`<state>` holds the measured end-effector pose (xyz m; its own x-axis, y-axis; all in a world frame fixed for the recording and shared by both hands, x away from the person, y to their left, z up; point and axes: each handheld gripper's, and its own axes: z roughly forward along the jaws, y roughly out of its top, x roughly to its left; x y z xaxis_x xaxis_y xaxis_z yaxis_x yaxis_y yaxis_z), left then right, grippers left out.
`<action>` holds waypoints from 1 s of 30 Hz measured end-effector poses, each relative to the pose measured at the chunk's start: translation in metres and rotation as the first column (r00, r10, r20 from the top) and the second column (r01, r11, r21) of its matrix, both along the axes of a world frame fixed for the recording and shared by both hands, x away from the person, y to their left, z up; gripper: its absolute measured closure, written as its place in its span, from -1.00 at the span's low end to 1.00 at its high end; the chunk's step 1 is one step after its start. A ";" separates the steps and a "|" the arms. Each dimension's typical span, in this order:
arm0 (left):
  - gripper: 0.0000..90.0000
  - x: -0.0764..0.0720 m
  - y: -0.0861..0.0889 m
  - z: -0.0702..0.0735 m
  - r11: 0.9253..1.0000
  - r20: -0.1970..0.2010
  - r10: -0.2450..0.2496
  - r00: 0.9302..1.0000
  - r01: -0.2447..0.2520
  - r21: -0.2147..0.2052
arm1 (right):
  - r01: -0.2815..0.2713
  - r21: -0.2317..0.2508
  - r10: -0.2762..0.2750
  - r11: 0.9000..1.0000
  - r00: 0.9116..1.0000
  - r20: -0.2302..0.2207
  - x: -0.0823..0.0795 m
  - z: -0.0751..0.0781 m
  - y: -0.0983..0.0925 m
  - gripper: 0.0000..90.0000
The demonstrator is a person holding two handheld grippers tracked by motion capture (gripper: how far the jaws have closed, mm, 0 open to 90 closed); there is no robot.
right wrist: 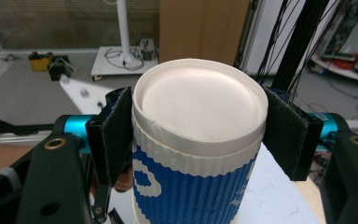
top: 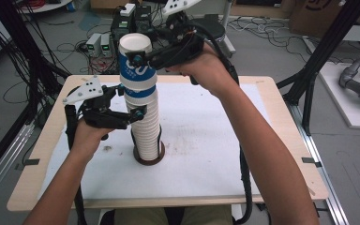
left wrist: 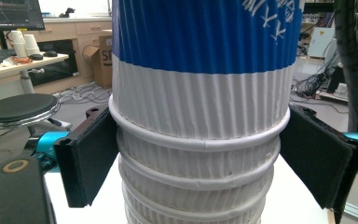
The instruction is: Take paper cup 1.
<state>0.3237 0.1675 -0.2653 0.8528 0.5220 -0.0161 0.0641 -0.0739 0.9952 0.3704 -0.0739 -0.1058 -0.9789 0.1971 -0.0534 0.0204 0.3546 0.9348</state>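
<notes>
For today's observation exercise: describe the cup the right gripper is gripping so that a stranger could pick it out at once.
Start at the white mat on the wooden table, where a tall stack of upside-down paper cups rises from a dark round base. The cup in question is the topmost one, clamped near its top between the right gripper fingers. It shows a blue band with white print; those below show plain white.

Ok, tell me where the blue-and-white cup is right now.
The blue-and-white cup sits upside down on top of the stack of white cups, left of centre on the table in the high view, with the right gripper clamped near its top.
</notes>
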 end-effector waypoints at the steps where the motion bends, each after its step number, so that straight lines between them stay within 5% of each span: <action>1: -0.67 0.000 0.000 0.000 1.000 0.001 0.000 1.000 0.000 0.000 | 0.000 0.001 0.000 1.000 1.000 0.008 -0.001 0.004 -0.002 -0.33; 7: -0.67 0.000 0.000 0.000 1.000 0.001 0.001 1.000 -0.001 -0.002 | 0.039 0.130 -0.045 0.991 0.998 0.037 -0.006 0.029 -0.022 -0.33; 12: -0.68 0.000 0.000 0.000 1.000 -0.004 0.004 1.000 -0.004 0.000 | 0.068 0.191 -0.084 0.979 0.994 0.075 -0.014 0.043 -0.042 -0.33; 18: -0.68 -0.002 -0.001 0.000 1.000 -0.007 0.015 1.000 -0.015 0.000 | 0.105 0.203 -0.126 0.973 0.987 0.095 -0.023 0.045 -0.072 -0.33; 23: -0.70 -0.005 -0.001 0.001 0.999 -0.002 0.033 0.999 -0.033 0.001 | 0.185 0.146 -0.197 0.972 0.978 0.069 -0.030 0.017 -0.116 -0.33; 26: -0.71 -0.008 0.002 0.000 0.999 -0.006 0.039 0.999 -0.039 -0.024 | 0.221 0.129 -0.228 0.967 0.973 0.045 -0.030 0.000 -0.135 -0.33; 27: -0.71 -0.012 0.006 0.000 0.997 0.002 0.045 0.999 -0.045 -0.061 | 0.236 0.122 -0.241 0.964 0.970 0.035 -0.030 -0.008 -0.143 -0.33; 30: -0.71 -0.021 0.014 0.002 0.997 0.021 0.050 0.999 -0.048 -0.063 | 0.265 0.105 -0.268 0.959 0.963 0.025 -0.031 -0.023 -0.157 -0.33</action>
